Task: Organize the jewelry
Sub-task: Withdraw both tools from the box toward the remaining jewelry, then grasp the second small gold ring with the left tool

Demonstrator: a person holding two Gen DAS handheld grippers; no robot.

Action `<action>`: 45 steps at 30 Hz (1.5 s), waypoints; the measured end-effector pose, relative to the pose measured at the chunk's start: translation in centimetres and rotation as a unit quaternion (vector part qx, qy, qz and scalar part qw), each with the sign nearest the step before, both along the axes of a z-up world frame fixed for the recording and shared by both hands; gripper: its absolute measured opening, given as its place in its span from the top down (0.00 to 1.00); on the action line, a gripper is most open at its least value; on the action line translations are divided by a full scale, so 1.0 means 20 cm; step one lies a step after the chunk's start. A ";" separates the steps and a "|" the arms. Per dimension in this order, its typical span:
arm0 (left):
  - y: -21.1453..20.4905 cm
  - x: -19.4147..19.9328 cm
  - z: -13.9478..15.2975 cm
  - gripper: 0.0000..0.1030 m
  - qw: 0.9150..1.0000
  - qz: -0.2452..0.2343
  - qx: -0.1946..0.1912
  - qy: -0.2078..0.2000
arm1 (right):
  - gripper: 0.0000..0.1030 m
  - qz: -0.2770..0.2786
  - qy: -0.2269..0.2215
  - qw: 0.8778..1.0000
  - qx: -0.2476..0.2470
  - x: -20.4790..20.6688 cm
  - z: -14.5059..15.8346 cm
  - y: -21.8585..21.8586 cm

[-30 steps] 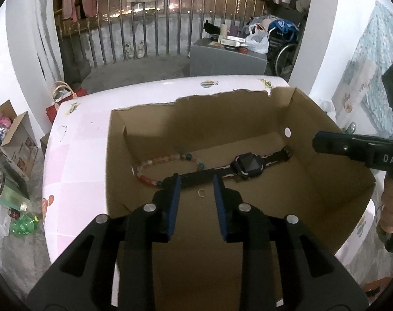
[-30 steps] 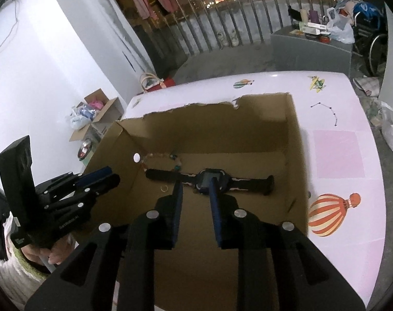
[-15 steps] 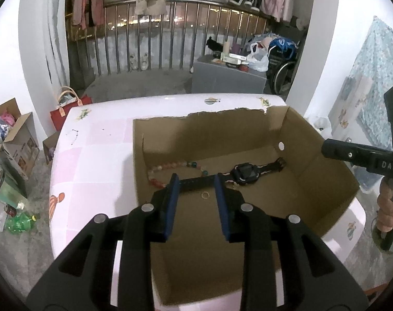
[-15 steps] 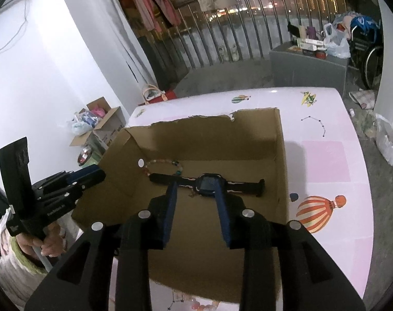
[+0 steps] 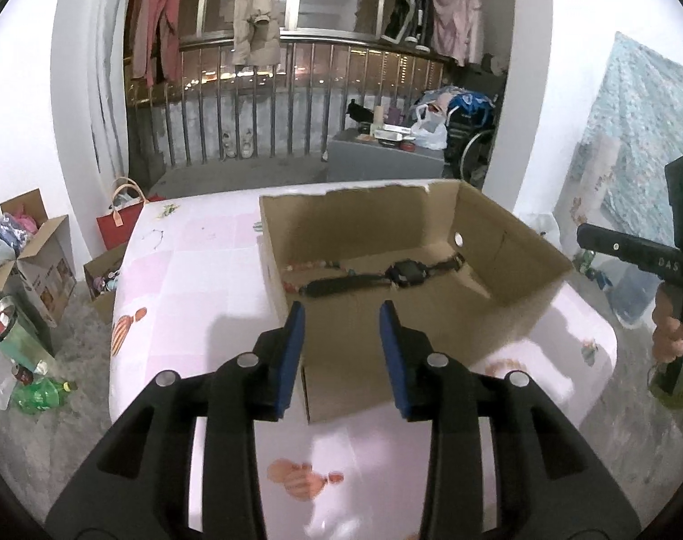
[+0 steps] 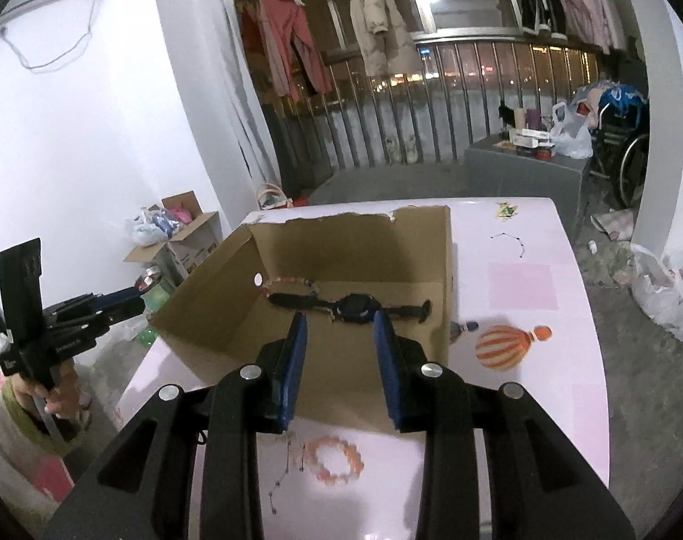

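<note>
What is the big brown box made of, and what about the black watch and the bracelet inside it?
The box looks like plain corrugated cardboard: matte brown, with a ragged torn top edge. The watch seems to be dark plastic or rubber with a smooth, slightly shiny face; the strap looks soft, but that is a guess. The bracelet is a string of small round coloured beads, maybe stone, glass or plastic; too small to tell.

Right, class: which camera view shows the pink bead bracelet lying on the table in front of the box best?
The right wrist view: the pink bead bracelet lies whole on the table before the cardboard box. The left wrist view shows no clear bracelet, only blurred pink shapes there.
</note>
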State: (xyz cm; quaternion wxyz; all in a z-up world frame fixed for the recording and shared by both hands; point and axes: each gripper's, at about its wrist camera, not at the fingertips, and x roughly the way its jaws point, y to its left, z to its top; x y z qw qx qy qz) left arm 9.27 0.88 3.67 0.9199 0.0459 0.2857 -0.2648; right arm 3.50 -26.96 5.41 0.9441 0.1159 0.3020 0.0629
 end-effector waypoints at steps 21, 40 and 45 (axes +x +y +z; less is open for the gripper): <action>-0.35 -0.19 -0.50 0.69 0.994 -0.062 0.090 0.015 | 0.70 0.091 0.124 0.976 -0.157 -0.07 -0.52 0.37; -0.39 -0.16 -0.56 0.75 0.991 -0.088 0.094 0.031 | 0.79 0.000 0.134 0.983 -0.127 -0.07 -0.52 0.14; -0.43 -0.15 -0.59 0.79 0.988 -0.099 0.110 0.029 | 0.79 0.029 0.108 0.989 -0.100 -0.06 -0.48 0.21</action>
